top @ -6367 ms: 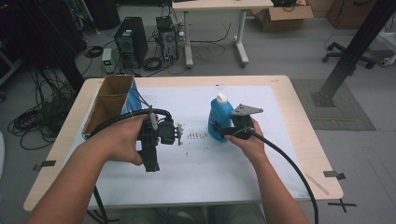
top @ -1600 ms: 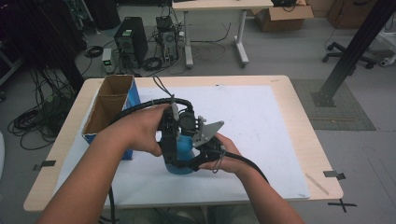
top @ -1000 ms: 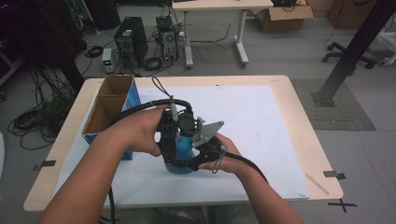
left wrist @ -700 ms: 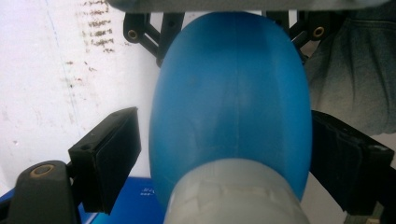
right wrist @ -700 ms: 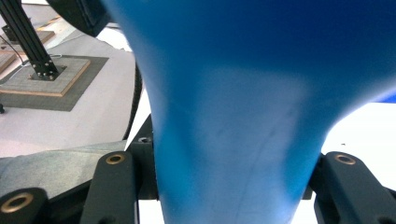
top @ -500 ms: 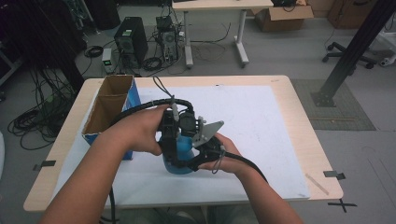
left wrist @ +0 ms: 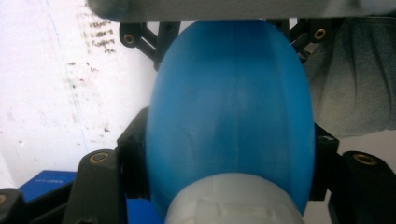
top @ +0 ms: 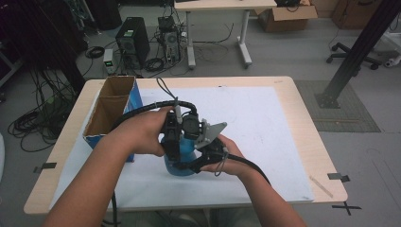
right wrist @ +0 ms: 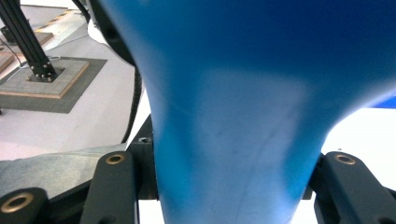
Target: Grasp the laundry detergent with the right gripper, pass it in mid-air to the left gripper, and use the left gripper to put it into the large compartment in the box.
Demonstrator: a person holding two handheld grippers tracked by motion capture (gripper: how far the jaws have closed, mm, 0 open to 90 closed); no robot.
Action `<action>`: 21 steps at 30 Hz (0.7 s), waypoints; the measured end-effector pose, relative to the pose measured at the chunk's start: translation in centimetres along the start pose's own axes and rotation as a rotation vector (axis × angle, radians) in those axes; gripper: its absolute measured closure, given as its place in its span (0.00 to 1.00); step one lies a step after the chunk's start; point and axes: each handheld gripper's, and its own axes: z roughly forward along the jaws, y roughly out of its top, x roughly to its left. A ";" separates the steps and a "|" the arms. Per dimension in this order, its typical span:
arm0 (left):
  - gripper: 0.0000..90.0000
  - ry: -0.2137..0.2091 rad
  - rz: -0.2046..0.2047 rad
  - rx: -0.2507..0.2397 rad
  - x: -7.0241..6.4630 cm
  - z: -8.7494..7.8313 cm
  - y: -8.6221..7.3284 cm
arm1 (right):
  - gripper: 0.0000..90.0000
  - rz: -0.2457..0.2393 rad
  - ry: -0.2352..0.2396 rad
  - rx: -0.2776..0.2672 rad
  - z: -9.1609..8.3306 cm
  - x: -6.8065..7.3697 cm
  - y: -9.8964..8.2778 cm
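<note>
High view: I see the blue bottle [top: 182, 158] standing upright on the white sheet of the desk [top: 283, 118], near the front edge, its long axis vertical. My left claw [top: 176, 150] comes down on it from about 11 o'clock and my right claw [top: 191, 165] meets it from about 4 o'clock — both hands are right at the bottle, neither nearer. In the left gripper view the blue bottle [left wrist: 229, 116] bulges between the black jaws, which have just been closing and now pinch it just under the white cap [left wrist: 233, 198]. In the right gripper view the narrow waist of the bottle [right wrist: 233, 140] sits clamped between the jaws. The open cardboard box [top: 109, 111] lies at 10 o'clock from the bottle. I can read no label or brand on either.
</note>
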 end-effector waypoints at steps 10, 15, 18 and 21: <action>0.42 0.022 0.000 0.006 -0.2 0.0 -0.1 | 0.50 -0.006 -0.008 0.003 0.1 -0.1 0.0; 0.43 0.019 0.005 0.006 -0.2 0.0 -0.2 | 0.50 -0.010 0.000 0.001 0.2 -0.1 0.1; 0.43 0.010 0.004 -0.002 -0.1 -0.1 -0.3 | 0.50 -0.001 0.012 -0.002 0.1 0.0 0.1; 0.43 0.014 0.004 0.000 -0.2 -0.2 -0.2 | 0.50 -0.002 0.011 -0.006 0.1 0.0 0.2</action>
